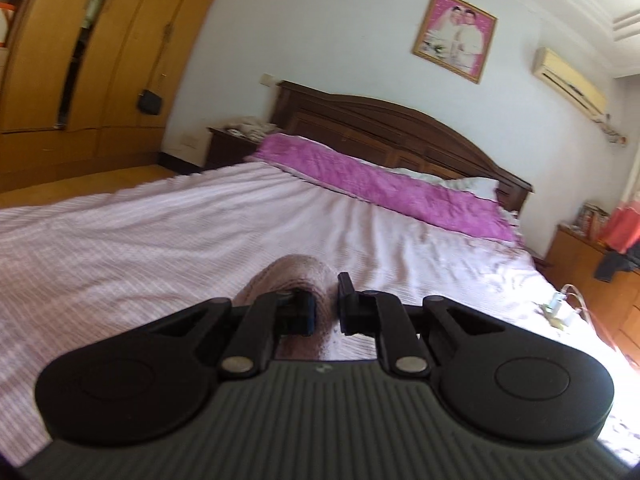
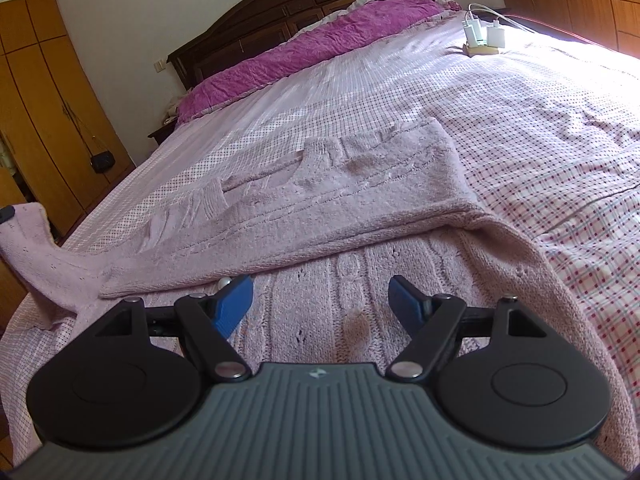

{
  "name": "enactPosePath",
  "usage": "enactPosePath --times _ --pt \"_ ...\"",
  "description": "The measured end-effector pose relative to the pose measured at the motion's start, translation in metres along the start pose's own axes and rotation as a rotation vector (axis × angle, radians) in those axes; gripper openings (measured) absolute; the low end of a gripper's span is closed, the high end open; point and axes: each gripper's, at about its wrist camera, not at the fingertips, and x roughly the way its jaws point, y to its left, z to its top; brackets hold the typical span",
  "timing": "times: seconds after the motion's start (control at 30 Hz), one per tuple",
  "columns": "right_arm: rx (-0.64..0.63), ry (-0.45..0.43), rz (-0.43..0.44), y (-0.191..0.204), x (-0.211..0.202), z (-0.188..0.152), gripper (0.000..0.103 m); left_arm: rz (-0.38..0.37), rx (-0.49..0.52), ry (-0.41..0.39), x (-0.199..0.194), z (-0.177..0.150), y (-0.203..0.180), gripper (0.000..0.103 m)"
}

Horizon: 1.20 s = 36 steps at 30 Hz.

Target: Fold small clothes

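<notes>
On the bed (image 2: 520, 128), at the end away from the headboard (image 2: 304, 4), there's a pale pink knitted sweater (image 2: 360, 200) spread over the checked bedspread. One part of it is folded flat across the body, and a sleeve (image 2: 36, 248) trails off toward the bed's edge on the wardrobe (image 2: 36, 120) side.

The right gripper (image 2: 320, 300) hangs just over the cable-knit part of the sweater, blue pads (image 2: 234, 306) spread wide apart with nothing between them.

The left gripper (image 1: 326, 308) is a different story: fingers pulled in close, with a bunch of that pink knit sitting between them and humping up just past the tips. Looks like it's pinching the fabric, held up off the bedspread.

Up by the headboard a magenta blanket (image 1: 384, 184) runs across the bed, and a couple of white chargers (image 2: 482, 36) lie on the bedspread near it.
</notes>
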Motion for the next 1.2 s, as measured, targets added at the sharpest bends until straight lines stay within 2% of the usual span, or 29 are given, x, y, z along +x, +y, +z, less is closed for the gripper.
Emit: enactPosePath --times 0.2,0.4,0.6,0.9,1.2 --pt "0.004 -0.018 0.003 -0.009 -0.004 0.005 0.08 -0.046 0.065 0.005 0.009 -0.006 -0.042 0.012" --pt "0.036 -0.02 0.017 -0.016 -0.005 0.005 0.08 -0.087 0.037 0.035 0.027 -0.009 -0.085 0.012" --pt "-0.005 -0.019 0.028 -0.017 -0.005 0.014 0.08 -0.155 0.085 0.075 0.04 -0.03 -0.134 0.012" --pt "0.01 0.0 0.033 -0.034 -0.002 0.017 0.08 -0.208 0.169 0.231 0.068 -0.09 -0.19 0.012" --pt "0.037 0.011 0.033 -0.046 0.001 0.013 0.081 -0.242 0.224 0.417 0.094 -0.146 -0.2 0.015"
